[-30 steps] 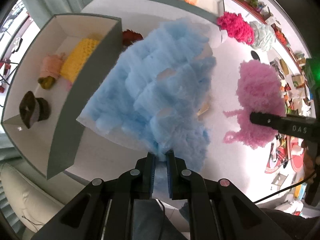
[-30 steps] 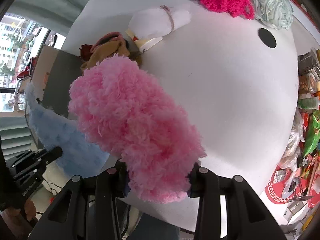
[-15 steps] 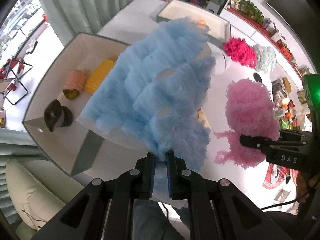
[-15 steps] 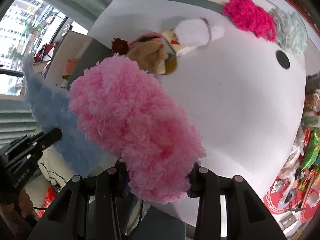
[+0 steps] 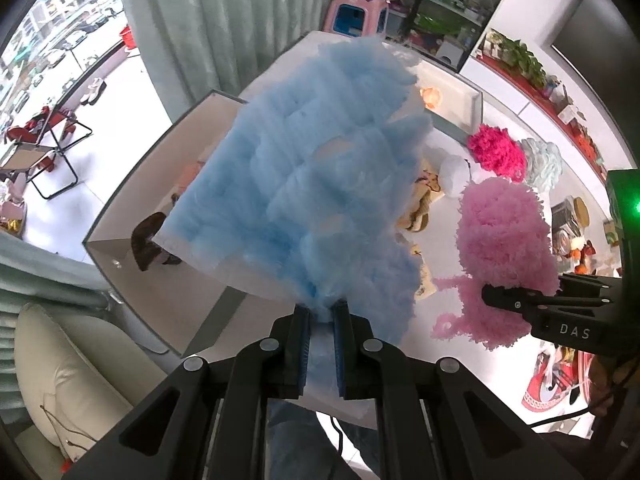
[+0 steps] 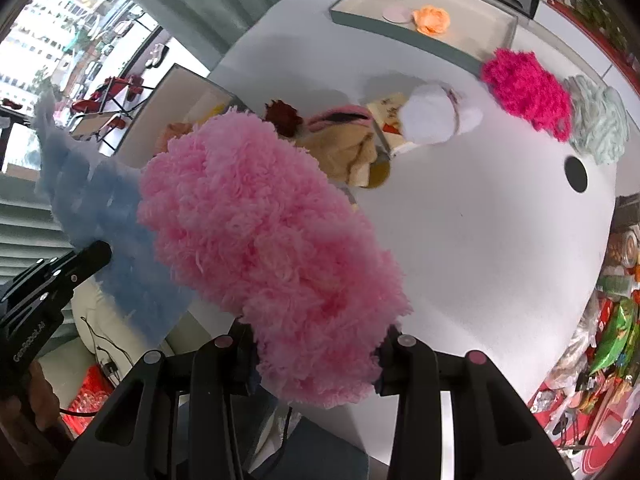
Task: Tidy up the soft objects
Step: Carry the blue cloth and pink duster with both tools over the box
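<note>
Left gripper [image 5: 320, 312]: I see its jaws clamped on the edge of the blue fluffy cloth [image 5: 312, 176], which hangs above the white table [image 6: 480, 220].
Right gripper [image 6: 316, 344]: clamped around the pink fluffy bundle [image 6: 264, 240], also in the air.
Near tray [image 5: 120, 240]: at my left, with a brown item [image 5: 146, 240] inside.
Table: magenta bundle [image 6: 524, 88] beside the pale green bundle [image 6: 600, 124].
</note>
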`<state>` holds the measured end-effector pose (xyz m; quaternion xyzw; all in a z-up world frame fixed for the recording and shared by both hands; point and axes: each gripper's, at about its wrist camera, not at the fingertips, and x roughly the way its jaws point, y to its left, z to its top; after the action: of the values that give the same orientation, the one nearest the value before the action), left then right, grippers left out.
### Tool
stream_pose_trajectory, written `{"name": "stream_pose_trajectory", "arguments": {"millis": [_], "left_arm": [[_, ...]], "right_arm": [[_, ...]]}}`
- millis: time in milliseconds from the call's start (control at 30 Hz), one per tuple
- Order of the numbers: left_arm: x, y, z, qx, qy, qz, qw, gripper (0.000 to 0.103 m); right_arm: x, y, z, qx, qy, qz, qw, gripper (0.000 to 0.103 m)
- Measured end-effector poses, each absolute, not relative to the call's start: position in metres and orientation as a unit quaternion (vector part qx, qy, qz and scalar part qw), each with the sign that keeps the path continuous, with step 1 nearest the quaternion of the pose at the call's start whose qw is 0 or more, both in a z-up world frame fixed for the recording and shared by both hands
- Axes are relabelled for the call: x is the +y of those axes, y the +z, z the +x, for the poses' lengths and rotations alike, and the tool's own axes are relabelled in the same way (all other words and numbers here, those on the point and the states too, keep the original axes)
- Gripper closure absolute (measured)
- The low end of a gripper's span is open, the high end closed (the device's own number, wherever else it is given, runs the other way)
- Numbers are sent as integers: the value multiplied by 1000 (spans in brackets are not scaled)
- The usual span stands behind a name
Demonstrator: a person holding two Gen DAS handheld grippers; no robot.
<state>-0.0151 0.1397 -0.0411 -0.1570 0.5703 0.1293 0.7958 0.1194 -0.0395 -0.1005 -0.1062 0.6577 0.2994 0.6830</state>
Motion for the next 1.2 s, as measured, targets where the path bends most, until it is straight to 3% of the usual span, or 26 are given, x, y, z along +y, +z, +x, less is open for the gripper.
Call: {"name": "stream_pose_trajectory", "arguments": {"millis": [1200], "left_arm": [[210, -32, -55, 544, 174, -181, 800, 92]], "right_arm": [[30, -94, 99, 649, 319, -103, 683, 60]]}}
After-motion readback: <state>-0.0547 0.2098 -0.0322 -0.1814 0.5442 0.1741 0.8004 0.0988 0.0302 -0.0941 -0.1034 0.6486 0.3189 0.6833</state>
